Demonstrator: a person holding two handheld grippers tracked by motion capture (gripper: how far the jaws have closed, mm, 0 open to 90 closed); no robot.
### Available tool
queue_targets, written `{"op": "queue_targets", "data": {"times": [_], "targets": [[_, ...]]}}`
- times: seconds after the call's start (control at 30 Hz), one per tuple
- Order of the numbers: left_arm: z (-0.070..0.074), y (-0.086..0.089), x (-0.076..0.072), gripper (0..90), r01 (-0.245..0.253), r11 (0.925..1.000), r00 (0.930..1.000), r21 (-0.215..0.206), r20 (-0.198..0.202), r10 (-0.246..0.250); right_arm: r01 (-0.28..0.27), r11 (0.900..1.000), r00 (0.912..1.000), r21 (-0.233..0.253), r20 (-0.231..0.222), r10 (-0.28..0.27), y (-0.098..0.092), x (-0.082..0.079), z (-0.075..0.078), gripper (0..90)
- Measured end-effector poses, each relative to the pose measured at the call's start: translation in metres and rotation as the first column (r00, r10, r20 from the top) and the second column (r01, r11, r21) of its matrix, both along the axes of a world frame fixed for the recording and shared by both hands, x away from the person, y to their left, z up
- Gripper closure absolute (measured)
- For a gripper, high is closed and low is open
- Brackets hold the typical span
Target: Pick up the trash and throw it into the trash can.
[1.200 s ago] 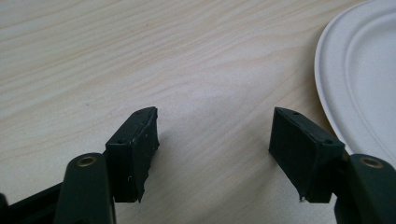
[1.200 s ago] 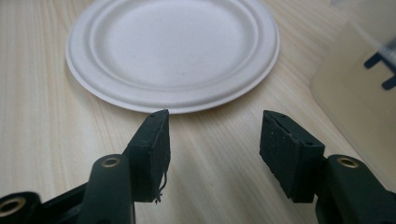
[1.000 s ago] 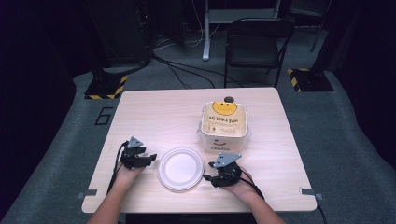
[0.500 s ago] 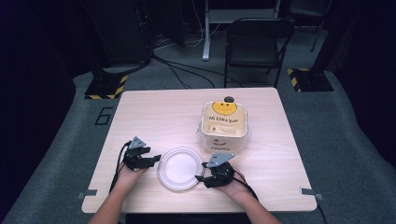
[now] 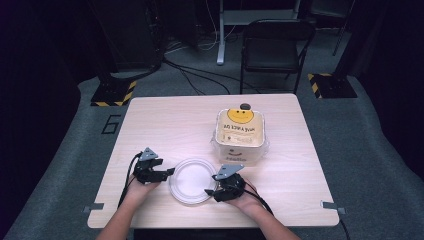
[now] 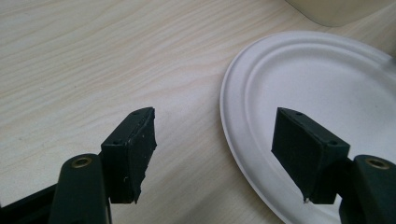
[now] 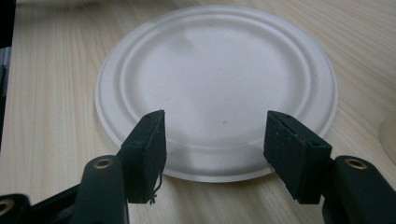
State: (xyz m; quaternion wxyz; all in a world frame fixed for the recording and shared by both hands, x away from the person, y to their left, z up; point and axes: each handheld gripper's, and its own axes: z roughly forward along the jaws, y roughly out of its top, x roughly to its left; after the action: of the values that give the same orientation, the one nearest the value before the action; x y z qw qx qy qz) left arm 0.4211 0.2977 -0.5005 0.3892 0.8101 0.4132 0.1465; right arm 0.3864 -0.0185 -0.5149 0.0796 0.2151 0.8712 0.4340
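High view: the white paper plate (image 5: 192,180) lies on the tabletop (image 5: 175,125) between the left gripper (image 5: 167,172) and right gripper (image 5: 209,192).
Left gripper view: jaws spread, straddling the plate's rim.
Right gripper view: jaws spread over the plate's near edge.

Both forearms in from bottom; left hand-held gripper (image 5: 167,172) jaws wide apart, right hand-held gripper (image 5: 209,192) likewise, angled toward each other.
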Motion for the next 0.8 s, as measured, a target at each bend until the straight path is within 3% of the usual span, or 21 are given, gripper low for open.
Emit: {"op": "queue_targets", "data": {"times": [0.5, 0.8], "targets": [[-0.001, -0.011, -0.002, 27.0, 0.036, 0.9993, 0.9992, -0.006, -0.017, -0.036, -0.005, 1.000, 0.9999, -0.026, 0.013, 0.005, 0.001, 0.001, -0.003, 38.4], [-0.003, -0.013, -0.001, 34.6, 0.044, 0.9977, 0.9970, -0.052, -0.061, -0.047, -0.014, 0.999, 0.9997, -0.035, 0.020, 0.014, 0.001, 0.001, -0.004, 38.4]]}}
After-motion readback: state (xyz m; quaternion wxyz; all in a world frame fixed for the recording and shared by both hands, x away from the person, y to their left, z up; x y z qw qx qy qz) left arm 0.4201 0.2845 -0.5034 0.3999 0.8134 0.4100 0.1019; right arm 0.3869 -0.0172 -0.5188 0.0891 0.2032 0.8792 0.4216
